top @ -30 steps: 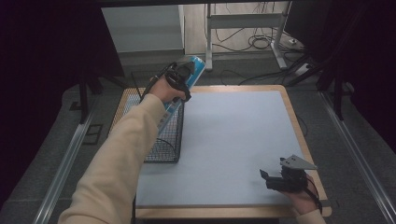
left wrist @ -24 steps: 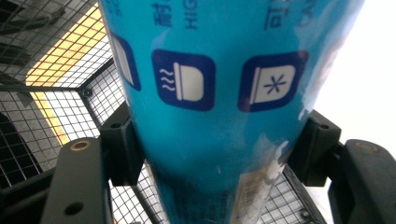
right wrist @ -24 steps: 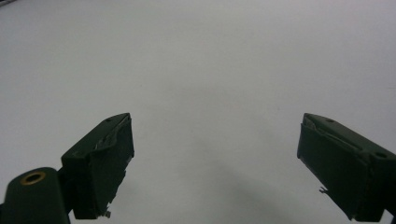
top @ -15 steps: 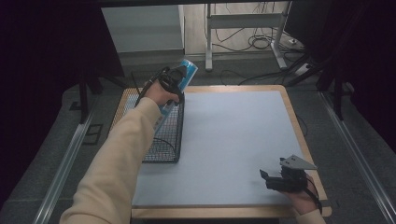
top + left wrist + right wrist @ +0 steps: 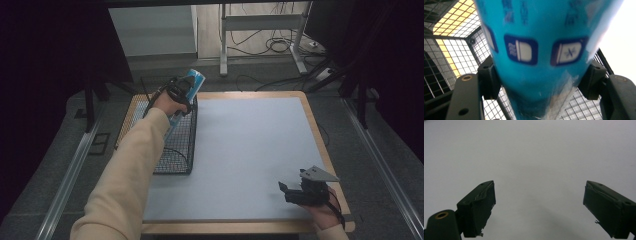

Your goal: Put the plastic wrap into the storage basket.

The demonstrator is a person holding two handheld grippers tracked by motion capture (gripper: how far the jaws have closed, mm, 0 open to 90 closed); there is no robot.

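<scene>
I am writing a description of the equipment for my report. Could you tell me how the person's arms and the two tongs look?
The left arm wears a long cream sleeve. Both tongs are black: the left tongs have blocky pads beside round brass-coloured fittings, and the right tongs carry a grey three-cornered plate on top. A dark strap or cable loops around the right wrist.

Blue packet (image 5: 187, 90) tilted over the wire basket's (image 5: 172, 150) far end.
</scene>
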